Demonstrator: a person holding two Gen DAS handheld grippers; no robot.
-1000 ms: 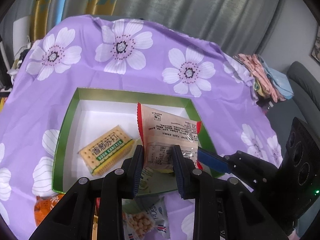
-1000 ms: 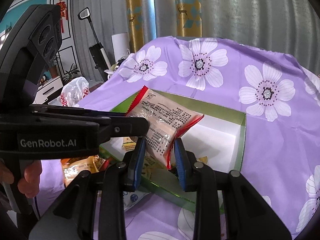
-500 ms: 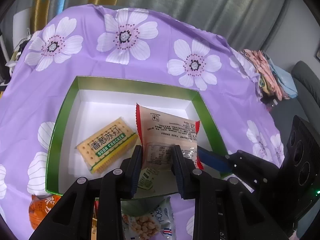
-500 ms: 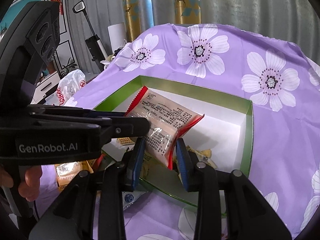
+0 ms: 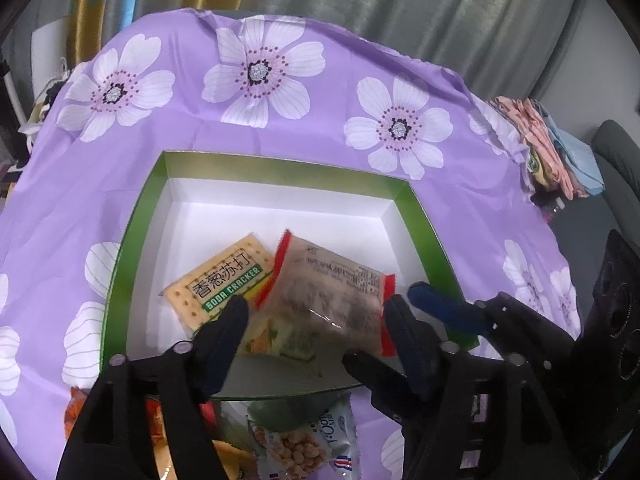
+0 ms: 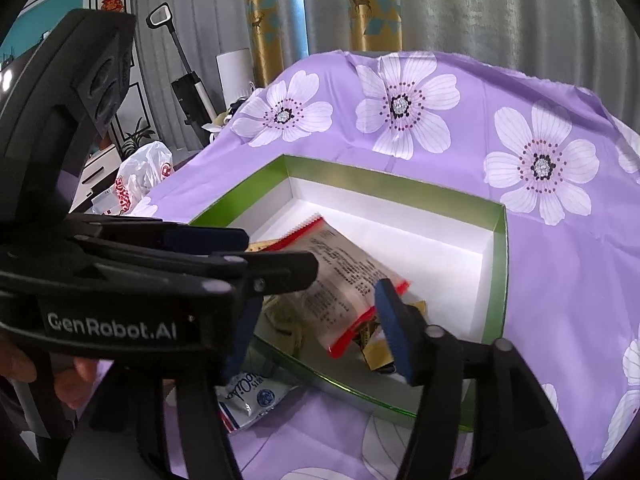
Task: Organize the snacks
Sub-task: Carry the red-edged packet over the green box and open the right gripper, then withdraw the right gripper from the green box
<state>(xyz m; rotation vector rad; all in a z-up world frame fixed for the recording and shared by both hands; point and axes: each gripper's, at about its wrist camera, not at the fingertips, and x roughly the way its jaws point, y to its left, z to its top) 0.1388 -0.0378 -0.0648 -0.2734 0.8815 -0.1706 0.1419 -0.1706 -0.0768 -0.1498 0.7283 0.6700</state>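
since half a second ago both tools have let go of the red-edged packet [image 5: 332,300]: the left tool [image 5: 316,312] now stands spread wide, its fingers either side of the packet and clear of it, and the right tool [image 6: 316,316] is spread as well, the packet lying between its blue pads [image 6: 394,328].

the packet now rests inside the green box [image 5: 136,236], low in the left wrist frame, its back panel of small print facing up; that print is too fine to read. it overlaps the right end of a cracker pack [image 5: 224,280] printed "soda cracker" under chinese characters, and lies on a pale green-and-yellow pouch [image 5: 280,338]. in the right wrist view a gold wrapper [image 6: 376,350] shows beside the packet's red corner.

outside the box's near wall, at the bottom of the left frame, lies a peanut bag [image 5: 304,444] with blue and white print, and an orange packet [image 5: 80,404] at lower left. the left tool's body reads "genrobot.ai" in the right wrist view. the bench wears a purple cloth [image 5: 280,140] with white flowers.
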